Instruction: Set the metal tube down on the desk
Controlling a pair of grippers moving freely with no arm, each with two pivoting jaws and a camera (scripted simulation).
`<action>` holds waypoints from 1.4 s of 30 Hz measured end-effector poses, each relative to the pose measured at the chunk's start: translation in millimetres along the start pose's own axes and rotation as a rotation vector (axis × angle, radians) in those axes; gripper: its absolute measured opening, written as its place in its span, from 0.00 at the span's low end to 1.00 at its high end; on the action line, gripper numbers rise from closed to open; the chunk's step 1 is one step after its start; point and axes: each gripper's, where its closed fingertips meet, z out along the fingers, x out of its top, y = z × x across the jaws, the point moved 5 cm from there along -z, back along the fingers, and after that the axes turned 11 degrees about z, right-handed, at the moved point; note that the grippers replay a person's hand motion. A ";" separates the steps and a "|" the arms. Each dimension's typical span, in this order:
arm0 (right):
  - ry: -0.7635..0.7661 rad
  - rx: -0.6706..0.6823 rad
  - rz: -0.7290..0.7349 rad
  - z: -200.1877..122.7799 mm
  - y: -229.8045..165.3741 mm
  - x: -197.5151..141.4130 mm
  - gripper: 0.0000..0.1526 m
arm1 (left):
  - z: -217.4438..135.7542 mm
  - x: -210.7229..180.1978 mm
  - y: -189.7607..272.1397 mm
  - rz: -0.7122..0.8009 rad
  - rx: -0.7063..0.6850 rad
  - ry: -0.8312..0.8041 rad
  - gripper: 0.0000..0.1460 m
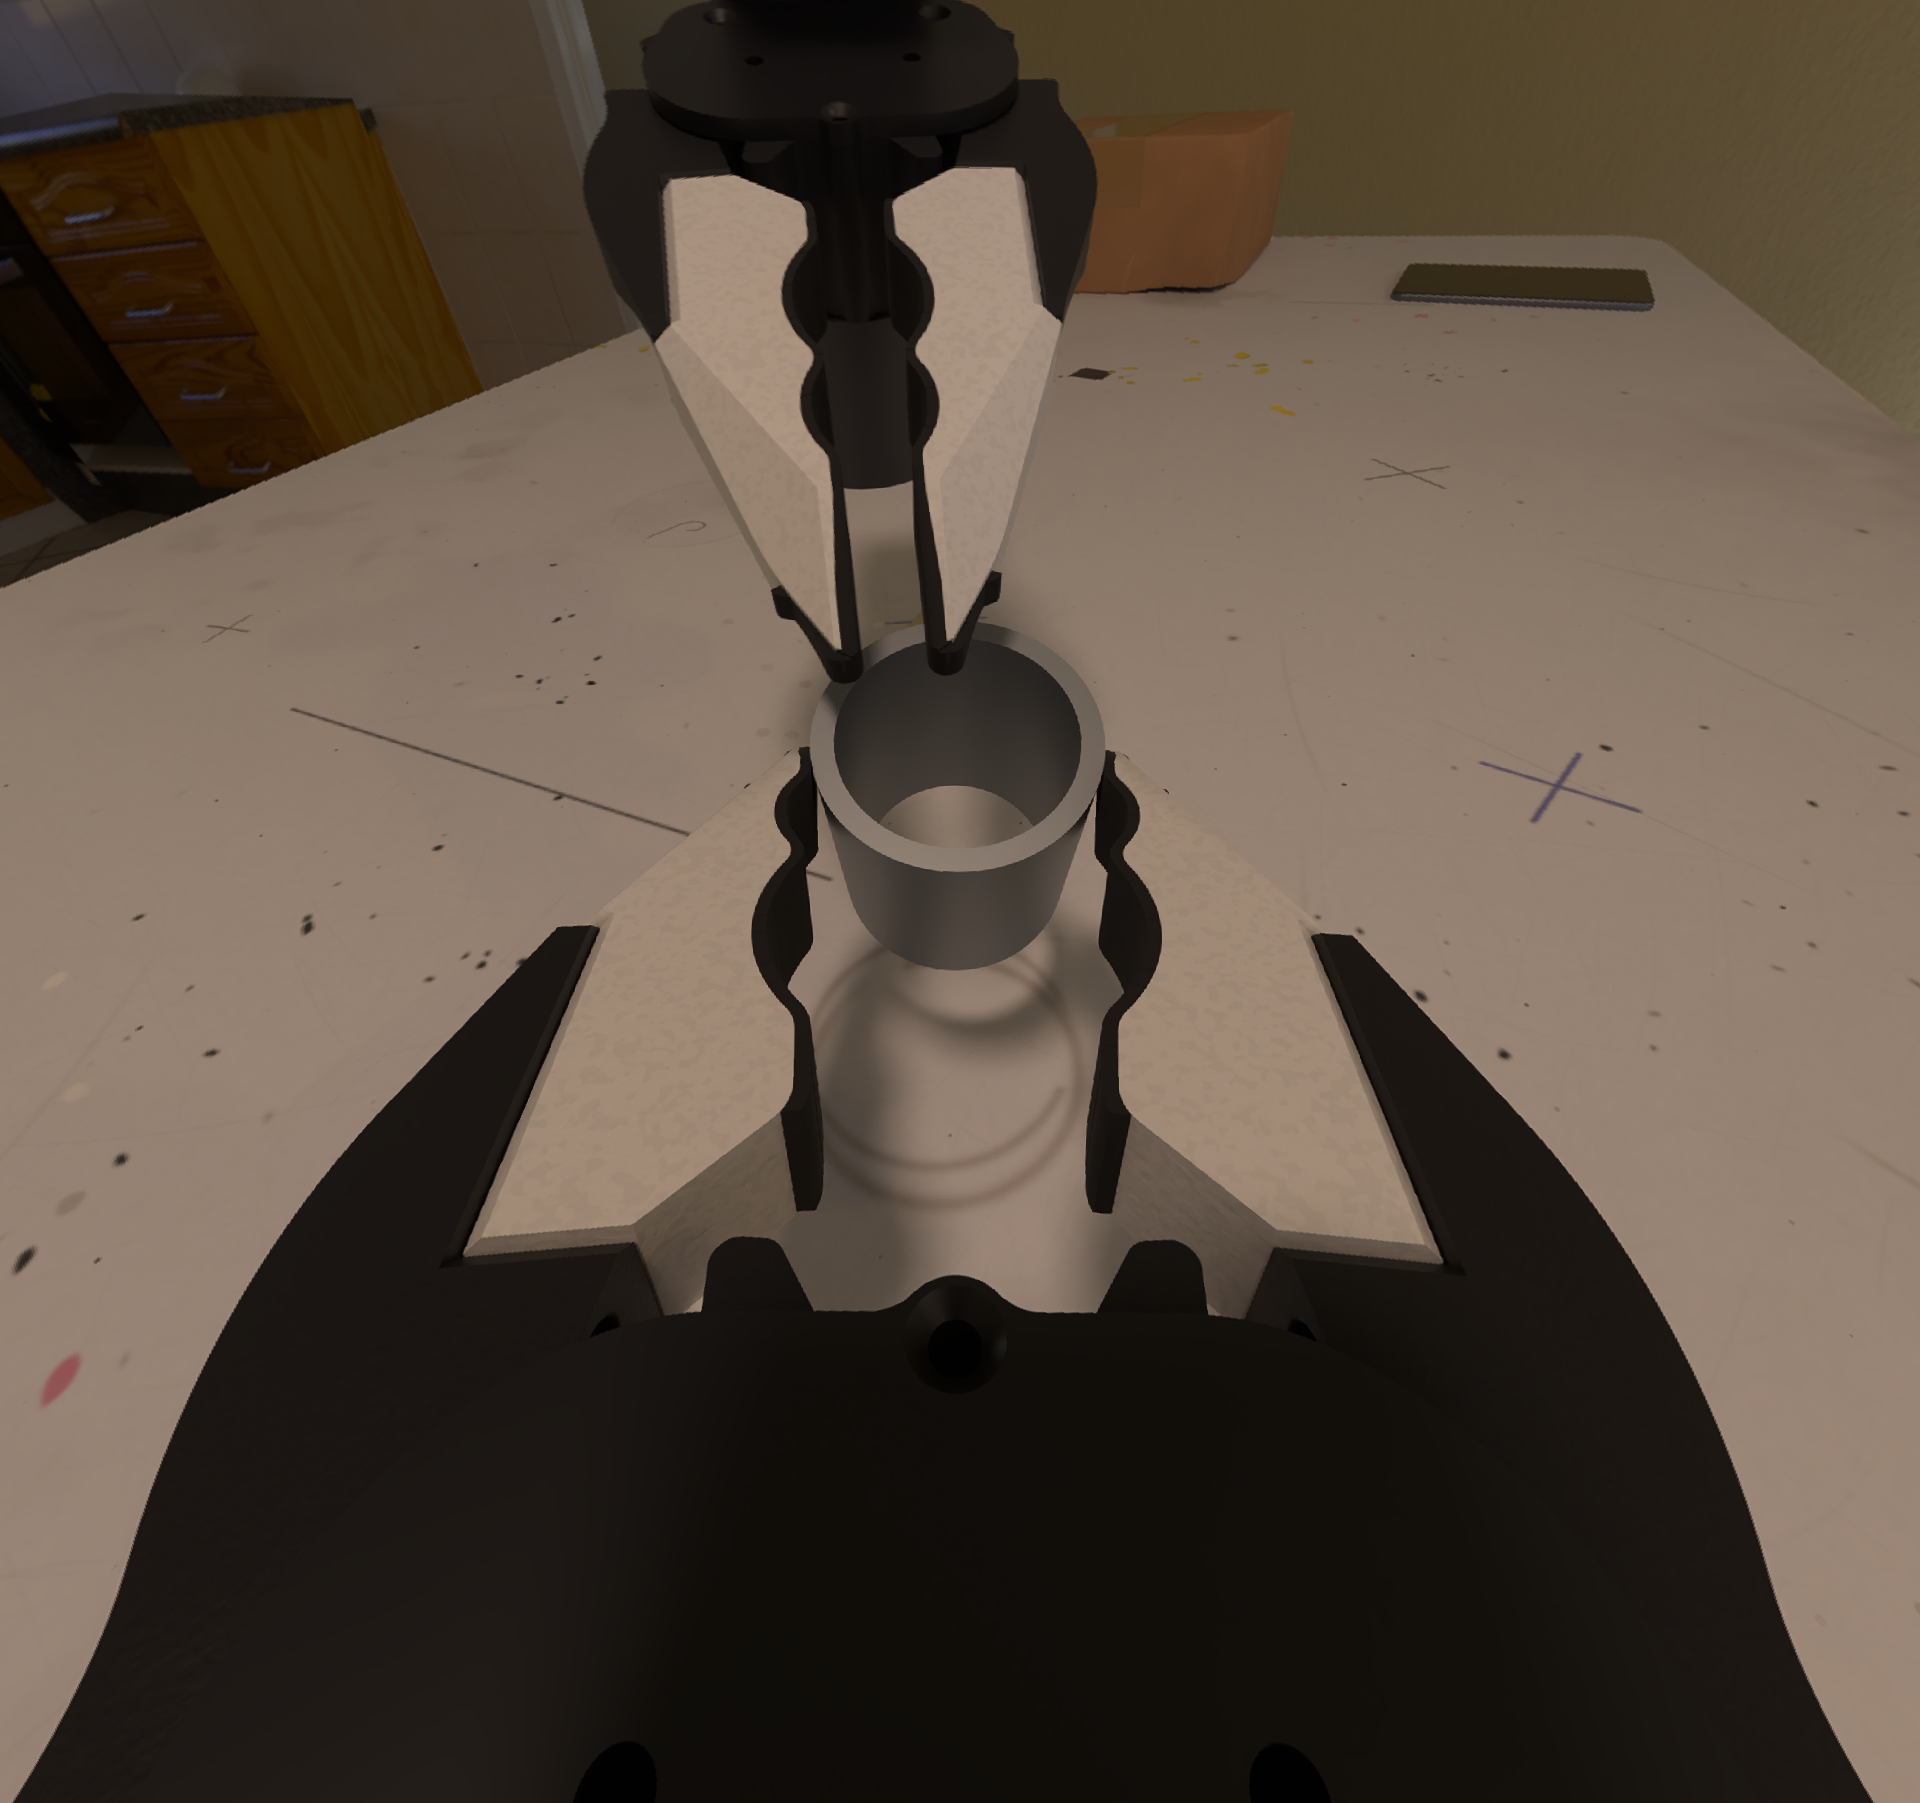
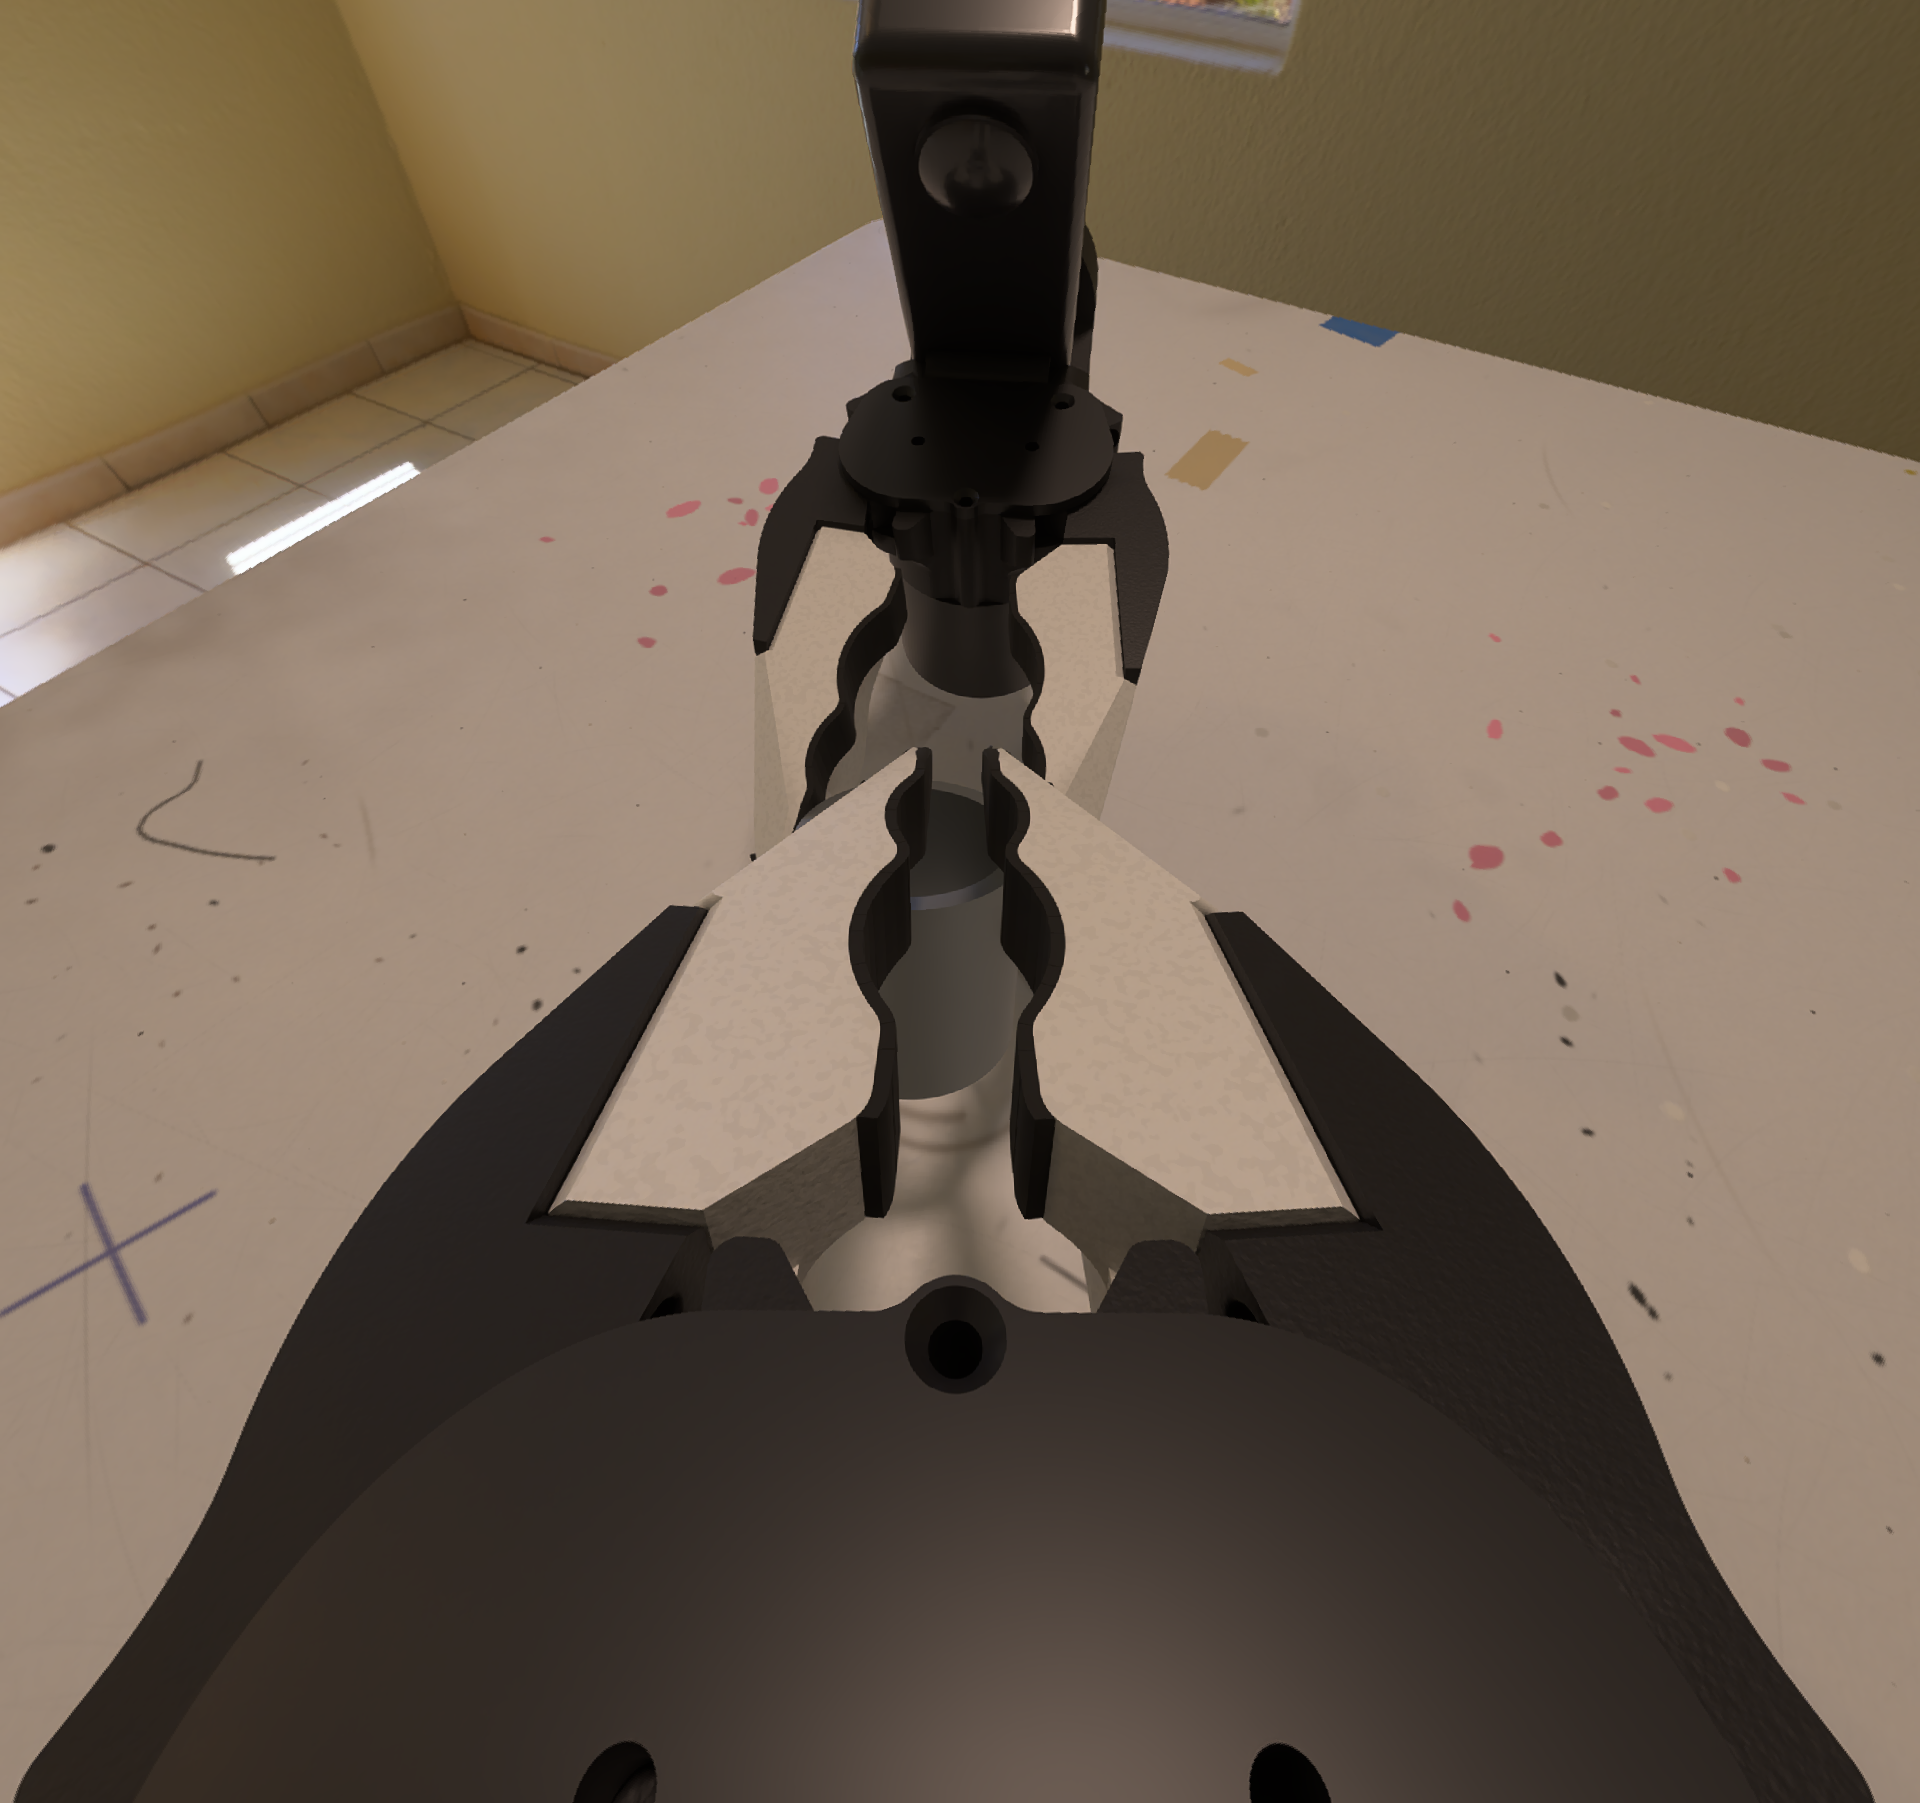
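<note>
The metal tube (image 1: 956, 901), a short grey open cylinder, hangs upright a little above the white desk (image 1: 1455, 922), with its shadow beneath it. My left gripper (image 1: 956, 766) has its fingertips against the tube's two sides near the rim. My right gripper (image 1: 896, 673) comes down from above, nearly closed, with one fingertip inside the far-left rim and one outside it. In the right wrist view, the right gripper (image 2: 956, 761) straddles the tube's wall, and the tube (image 2: 956, 984) shows through the narrow gap. The left gripper's body (image 2: 977, 444) faces it from beyond.
An orange-brown cardboard box (image 1: 1174, 195) and a dark flat slab (image 1: 1522, 285) lie at the desk's far side. A wooden drawer cabinet (image 1: 239, 288) stands beyond the left edge. Blue tape (image 2: 1356, 330) and tan tape (image 2: 1205, 458) are stuck on the desk. Tiled floor (image 2: 312, 465) lies past the desk's edge.
</note>
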 end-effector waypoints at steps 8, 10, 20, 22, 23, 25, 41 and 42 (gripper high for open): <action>-0.045 0.059 0.009 2.6 3.3 -0.2 0.05 | 1.3 -0.8 2.8 0.015 -0.017 -0.014 0.37; -0.057 0.073 0.016 2.7 3.3 -0.4 0.05 | 1.5 -1.0 3.2 0.017 -0.020 -0.017 0.37; -0.047 0.073 0.074 2.9 3.0 -0.9 0.04 | 1.8 -0.7 3.1 0.053 0.015 -0.019 0.37; -0.038 0.061 0.088 3.0 3.7 -0.9 0.04 | 1.6 -0.7 2.0 0.059 0.031 -0.021 0.37; -0.032 0.052 0.094 3.1 3.9 -0.8 0.04 | 1.4 -0.7 1.4 0.060 0.038 -0.021 0.37; -0.022 0.031 0.104 3.5 3.7 -0.4 0.04 | 0.8 -0.7 0.4 0.062 0.049 -0.019 0.37; 0.065 -0.062 0.142 4.1 -1.1 2.8 0.04 | -1.3 3.6 -2.5 0.075 0.084 0.013 0.37; 0.062 -0.048 0.132 3.3 -1.6 2.9 0.04 | -0.7 4.3 -1.7 0.076 0.078 0.016 0.37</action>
